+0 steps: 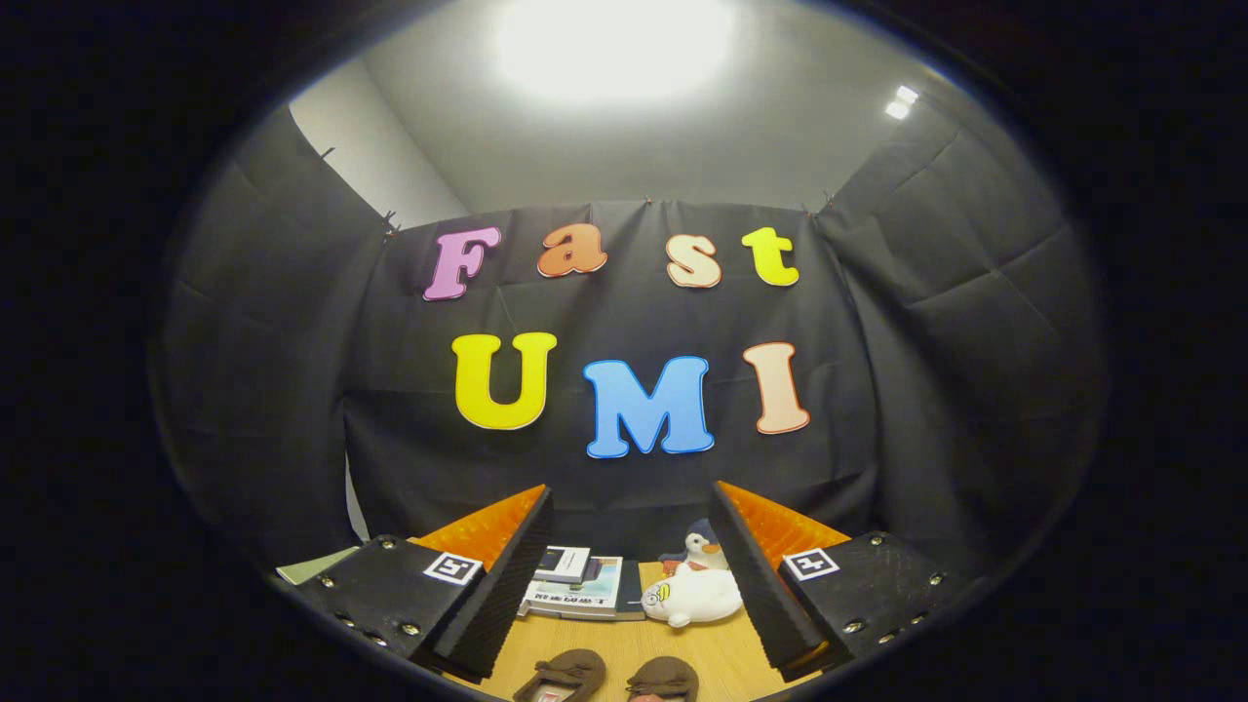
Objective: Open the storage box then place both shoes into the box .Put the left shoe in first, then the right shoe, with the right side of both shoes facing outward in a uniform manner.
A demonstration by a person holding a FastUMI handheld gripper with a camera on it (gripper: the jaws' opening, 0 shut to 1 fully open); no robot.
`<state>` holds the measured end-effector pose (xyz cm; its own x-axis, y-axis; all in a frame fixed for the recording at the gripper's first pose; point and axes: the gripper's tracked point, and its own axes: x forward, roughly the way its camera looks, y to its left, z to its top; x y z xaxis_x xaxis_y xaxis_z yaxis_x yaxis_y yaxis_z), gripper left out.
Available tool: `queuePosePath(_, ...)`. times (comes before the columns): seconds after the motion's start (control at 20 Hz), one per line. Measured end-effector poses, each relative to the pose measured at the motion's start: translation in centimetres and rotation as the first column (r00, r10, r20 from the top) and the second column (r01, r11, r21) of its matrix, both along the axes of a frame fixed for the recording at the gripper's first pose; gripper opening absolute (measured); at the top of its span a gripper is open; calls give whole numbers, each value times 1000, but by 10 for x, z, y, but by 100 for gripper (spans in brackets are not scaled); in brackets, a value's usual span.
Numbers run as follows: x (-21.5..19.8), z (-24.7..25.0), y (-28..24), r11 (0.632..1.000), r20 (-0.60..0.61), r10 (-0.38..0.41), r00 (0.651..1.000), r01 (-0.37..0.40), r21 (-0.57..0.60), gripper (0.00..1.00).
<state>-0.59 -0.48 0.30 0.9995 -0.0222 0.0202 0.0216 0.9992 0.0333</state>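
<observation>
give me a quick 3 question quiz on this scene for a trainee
1. True or false: the gripper is shut on a shoe.
2. What lies between the fingers nearest the camera? A) two brown shoes B) a mug C) a towel
3. Fill in: beyond the shoes, beside the white plush toy, lies a stack of ____.

Key: 1 false, the fingers are open and hold nothing. 2 A. 3 books.

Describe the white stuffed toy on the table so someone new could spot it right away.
Start at the wooden table, beyond the open fingers of the gripper. At its far edge, right of the stack of books, lies the white plush toy. It is round and pale, unlike the darker penguin toy behind it.
</observation>
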Motion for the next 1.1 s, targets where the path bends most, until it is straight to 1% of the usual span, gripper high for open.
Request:
queuePosePath(0.25, 0, -5, 12, 1000, -5, 22, 1000, -22, 23, 97)
queuePosePath(0.45, 0, -15, 29, 994, -21, 70, 997, -68, 91, 97)
queuePosePath(0.6, -1, -34, 46, 981, -56, 120, 991, -109, 161, 97)
queuePosePath(0.85, -5, -70, 78, 941, -134, 202, 970, -154, 301, 97)
queuePosePath(0.95, -5, -82, 90, 913, -156, 235, 959, -162, 374, 97)
queuePosePath(1.1, -6, -101, 103, 861, -193, 274, 942, -151, 486, 96)
